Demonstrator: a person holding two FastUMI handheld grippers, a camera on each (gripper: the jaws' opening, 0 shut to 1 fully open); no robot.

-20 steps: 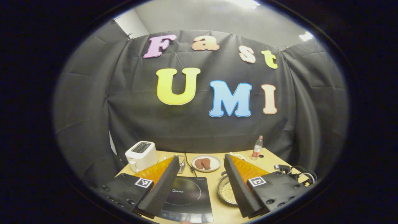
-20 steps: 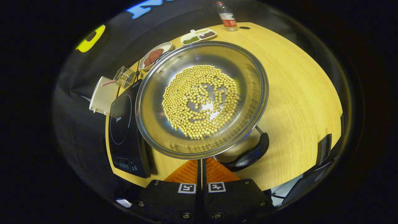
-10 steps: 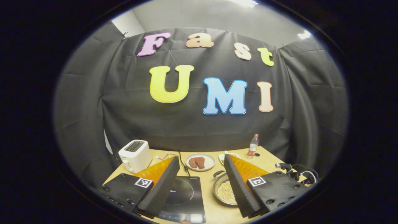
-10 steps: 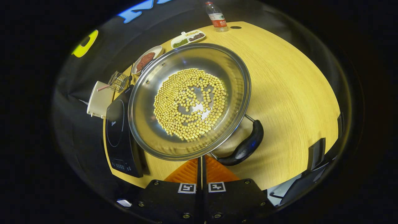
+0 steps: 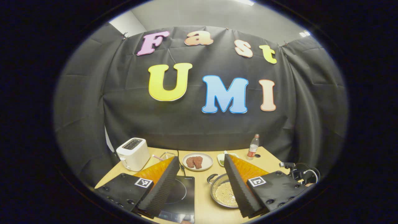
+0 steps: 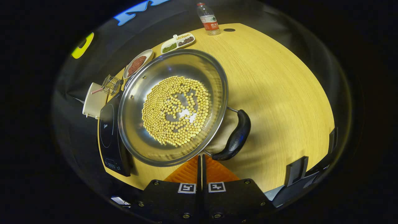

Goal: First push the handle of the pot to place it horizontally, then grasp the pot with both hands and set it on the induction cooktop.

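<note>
My right gripper [image 6: 200, 158] has its fingers pressed together just beside the pot [image 6: 172, 107] (full of beans), which sits beside the induction cooktop [image 6: 109, 133] near the table's [image 6: 279, 93] front edge. My left gripper [image 5: 202, 183] is spread wide.

Steel pot [image 6: 174, 105] of beans — apparently beside black cooktop [image 6: 108, 130].

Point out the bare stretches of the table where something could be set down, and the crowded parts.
Widest free patch: the table right of the pot and its handle, up to the bottle. The cooktop top is bare too. Crowded: the far left edge, with the toaster, wire basket, meat plate and divided dish.
</note>
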